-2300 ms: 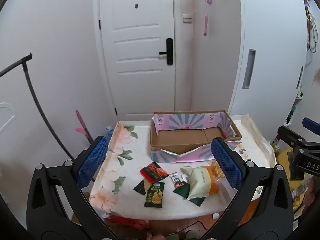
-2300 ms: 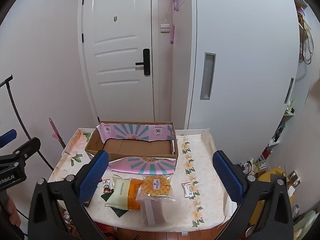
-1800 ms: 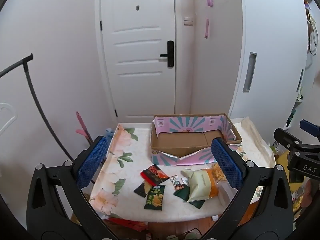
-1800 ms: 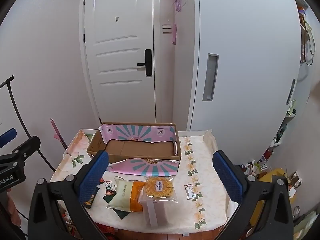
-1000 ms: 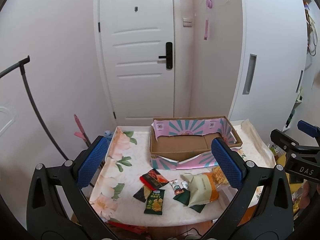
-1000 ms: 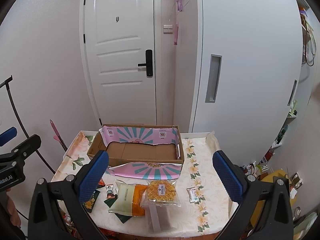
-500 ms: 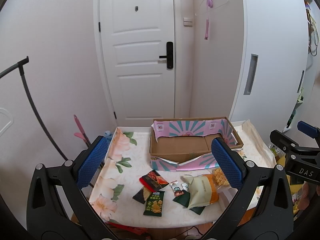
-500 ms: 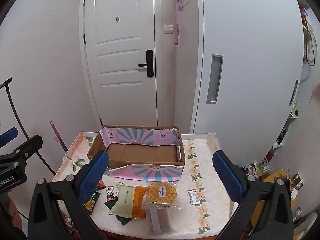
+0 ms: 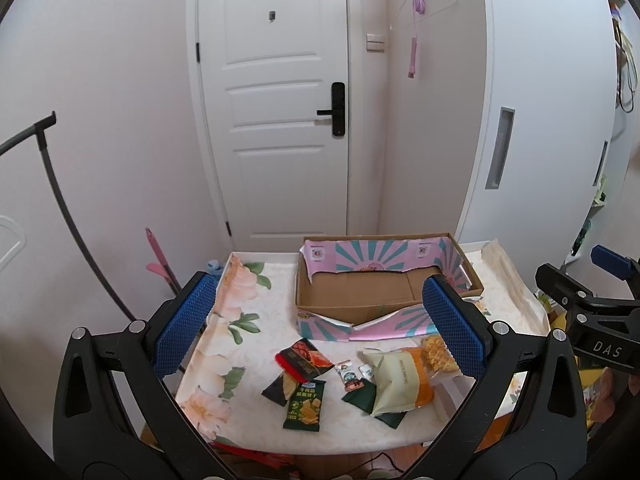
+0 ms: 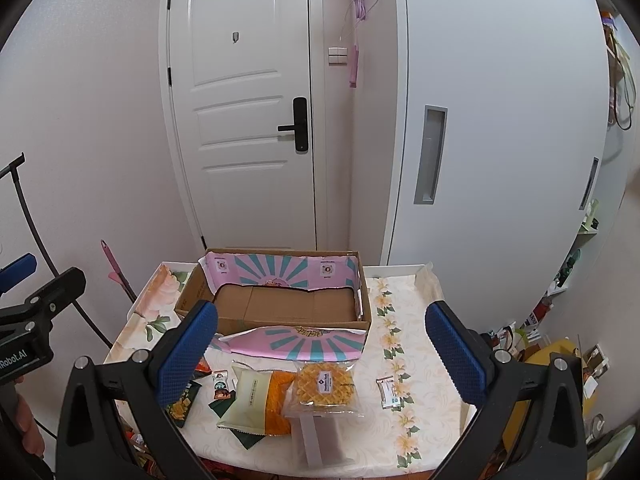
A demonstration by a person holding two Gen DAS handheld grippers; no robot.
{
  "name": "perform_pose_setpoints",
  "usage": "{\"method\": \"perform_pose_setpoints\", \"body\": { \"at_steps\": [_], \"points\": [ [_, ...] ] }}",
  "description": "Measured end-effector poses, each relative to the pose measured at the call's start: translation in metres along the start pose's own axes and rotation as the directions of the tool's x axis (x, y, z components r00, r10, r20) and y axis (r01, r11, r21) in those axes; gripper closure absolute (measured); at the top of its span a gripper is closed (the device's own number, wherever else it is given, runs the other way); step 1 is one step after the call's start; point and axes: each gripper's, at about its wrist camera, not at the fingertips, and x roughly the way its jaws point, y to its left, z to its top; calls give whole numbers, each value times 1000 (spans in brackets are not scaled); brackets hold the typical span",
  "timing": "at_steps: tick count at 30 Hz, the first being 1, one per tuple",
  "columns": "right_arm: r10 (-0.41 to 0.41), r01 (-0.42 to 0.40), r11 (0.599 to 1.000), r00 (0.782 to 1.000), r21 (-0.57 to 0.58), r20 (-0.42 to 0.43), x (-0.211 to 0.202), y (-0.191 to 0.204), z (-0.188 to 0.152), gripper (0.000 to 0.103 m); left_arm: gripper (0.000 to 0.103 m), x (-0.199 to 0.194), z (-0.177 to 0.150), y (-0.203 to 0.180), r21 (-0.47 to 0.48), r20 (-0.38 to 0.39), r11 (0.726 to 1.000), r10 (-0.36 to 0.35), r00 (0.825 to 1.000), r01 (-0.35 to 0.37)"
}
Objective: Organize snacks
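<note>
Snack packets (image 9: 400,376) scattered flat, open cardboard box (image 9: 372,296) just behind

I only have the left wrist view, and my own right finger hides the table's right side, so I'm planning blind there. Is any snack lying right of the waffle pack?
Observer: Yes, one small white sachet lies alone on the tablecloth, right of the waffle pack and apart from it.
Operator: Is the other gripper holding anything?
Observer: No, the right gripper is open, with nothing between its fingers.
</note>
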Motion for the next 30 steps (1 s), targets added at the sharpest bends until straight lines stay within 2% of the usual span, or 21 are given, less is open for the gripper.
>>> {"method": "perform_pose_setpoints", "body": {
  "at_steps": [30],
  "points": [
    [15, -15, 1000, 1000, -2, -11, -1, 0, 4, 0, 1, -5, 6, -3, 3, 9, 1000, 16, 1000, -16]
  ]
}}
